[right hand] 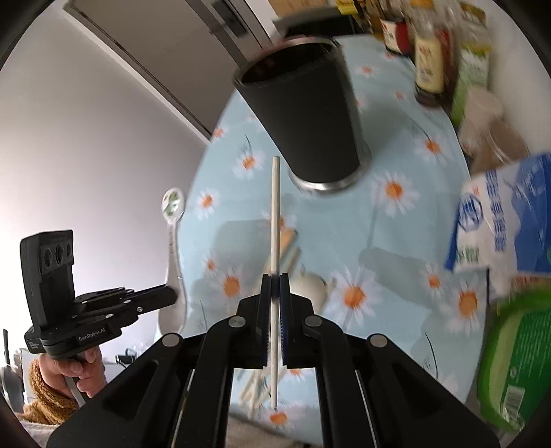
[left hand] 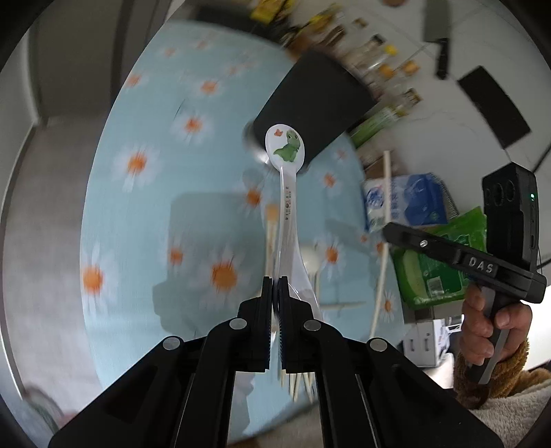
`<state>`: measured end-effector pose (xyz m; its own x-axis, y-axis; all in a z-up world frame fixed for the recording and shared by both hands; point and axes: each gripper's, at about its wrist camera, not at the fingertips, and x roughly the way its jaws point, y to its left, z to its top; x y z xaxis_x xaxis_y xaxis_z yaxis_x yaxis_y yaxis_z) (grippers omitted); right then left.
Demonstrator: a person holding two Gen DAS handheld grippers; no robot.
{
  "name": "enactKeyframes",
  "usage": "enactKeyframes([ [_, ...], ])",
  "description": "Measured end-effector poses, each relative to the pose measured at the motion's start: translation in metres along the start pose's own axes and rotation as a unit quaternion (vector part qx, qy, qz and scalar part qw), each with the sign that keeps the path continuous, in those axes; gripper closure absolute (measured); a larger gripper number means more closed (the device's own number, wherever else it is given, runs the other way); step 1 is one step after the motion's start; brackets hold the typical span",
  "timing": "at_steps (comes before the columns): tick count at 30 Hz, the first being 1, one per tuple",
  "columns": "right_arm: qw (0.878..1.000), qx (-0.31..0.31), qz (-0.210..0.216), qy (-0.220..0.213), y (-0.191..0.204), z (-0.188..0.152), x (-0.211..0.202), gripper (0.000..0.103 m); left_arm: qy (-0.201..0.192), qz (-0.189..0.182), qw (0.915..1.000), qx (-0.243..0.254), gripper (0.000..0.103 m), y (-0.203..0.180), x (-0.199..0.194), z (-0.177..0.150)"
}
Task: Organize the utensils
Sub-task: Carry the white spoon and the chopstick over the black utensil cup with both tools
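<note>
My left gripper [left hand: 275, 281] is shut on the handle of a white spoon [left hand: 285, 151] with a green dinosaur print, whose bowl points toward the black cup [left hand: 313, 103]. My right gripper [right hand: 275, 277] is shut on a pale chopstick [right hand: 275, 213] that points up toward the same black cup [right hand: 310, 113], which stands upright on the daisy tablecloth [right hand: 396, 241]. In the right wrist view the left gripper [right hand: 172, 296] shows at the left with the spoon [right hand: 173, 206]. Several more chopsticks [left hand: 299, 382] lie on the cloth below the grippers.
A blue and white carton [right hand: 499, 220] and a green packet [right hand: 516, 362] sit at the right side of the table. Jars and bottles [right hand: 430, 51] line the far edge. A knife [left hand: 439, 31] hangs on the white wall. A hand in a brown fleece sleeve [left hand: 489, 375] holds the right gripper.
</note>
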<state>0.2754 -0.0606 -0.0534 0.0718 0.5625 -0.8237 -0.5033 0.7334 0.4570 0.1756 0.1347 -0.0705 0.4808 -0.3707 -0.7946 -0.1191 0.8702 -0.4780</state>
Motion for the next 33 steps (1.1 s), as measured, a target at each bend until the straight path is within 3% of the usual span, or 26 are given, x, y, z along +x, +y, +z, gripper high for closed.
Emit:
enactKeyframes([
  [7,0.995,-0.03,0.019,-0.091,0.016,0.021,-0.016,0.097,-0.047,-0.015,0.9967,0.064,0.101,-0.018,-0.008,0.028],
  [11,0.987,-0.053,0.025,-0.148,0.021,0.036,-0.031,0.097,-0.102,-0.024,0.9899,0.095,0.101,-0.029,-0.02,0.046],
  [15,0.974,-0.059,0.038,-0.214,0.016,0.052,-0.043,0.097,-0.168,-0.038,0.9745,0.144,0.101,-0.046,-0.029,0.065],
  [21,0.956,-0.068,0.03,-0.285,0.014,0.078,-0.064,0.097,-0.217,-0.048,0.9581,0.18,0.101,-0.057,-0.031,0.088],
  [25,0.94,-0.078,0.022,-0.332,0.011,0.098,-0.08,0.097,-0.257,-0.045,0.9419,0.212,0.101,-0.065,-0.028,0.108],
  [33,0.915,-0.087,0.021,-0.394,0.005,0.127,-0.087,0.097,-0.295,-0.044,0.9288,0.22,0.101,-0.069,-0.02,0.141],
])
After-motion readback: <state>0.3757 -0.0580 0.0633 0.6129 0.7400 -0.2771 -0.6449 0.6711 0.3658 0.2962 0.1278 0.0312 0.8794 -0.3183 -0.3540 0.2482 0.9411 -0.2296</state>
